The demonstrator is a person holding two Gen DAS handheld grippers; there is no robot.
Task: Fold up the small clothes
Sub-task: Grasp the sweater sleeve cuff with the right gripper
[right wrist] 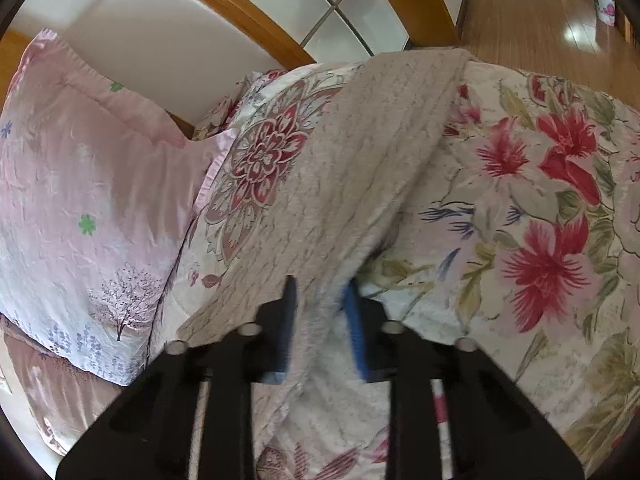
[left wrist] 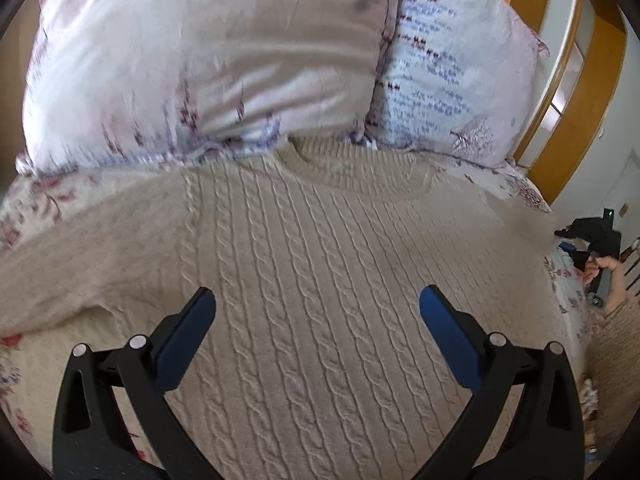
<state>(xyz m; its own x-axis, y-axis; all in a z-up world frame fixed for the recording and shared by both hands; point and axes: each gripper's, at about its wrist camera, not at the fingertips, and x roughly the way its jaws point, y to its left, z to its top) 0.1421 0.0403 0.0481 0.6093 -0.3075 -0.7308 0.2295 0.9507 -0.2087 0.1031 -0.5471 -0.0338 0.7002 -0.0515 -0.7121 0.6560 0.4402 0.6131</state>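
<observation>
Two claws are in my views. My left claw point(left wrist: 318, 300) hangs released, its fingers wide apart, above the beige cable-knit sweater point(left wrist: 320, 280), which lies flat on the floral bedspread point(right wrist: 540, 200), collar near the pillows point(left wrist: 200, 60). My right claw point(right wrist: 320, 300) is clenched on the sweater's sleeve point(right wrist: 360, 160), which stretches toward the bed edge.

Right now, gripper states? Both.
Left gripper: open, holding nothing, above the cable-knit sweater.
Right gripper: closed on the sweater sleeve.

2 pillows point(left wrist: 208, 60) against wooden headboard point(right wrist: 248, 12); floral bedspread point(right wrist: 540, 208); perhaps wooden floor point(right wrist: 540, 12).
</observation>
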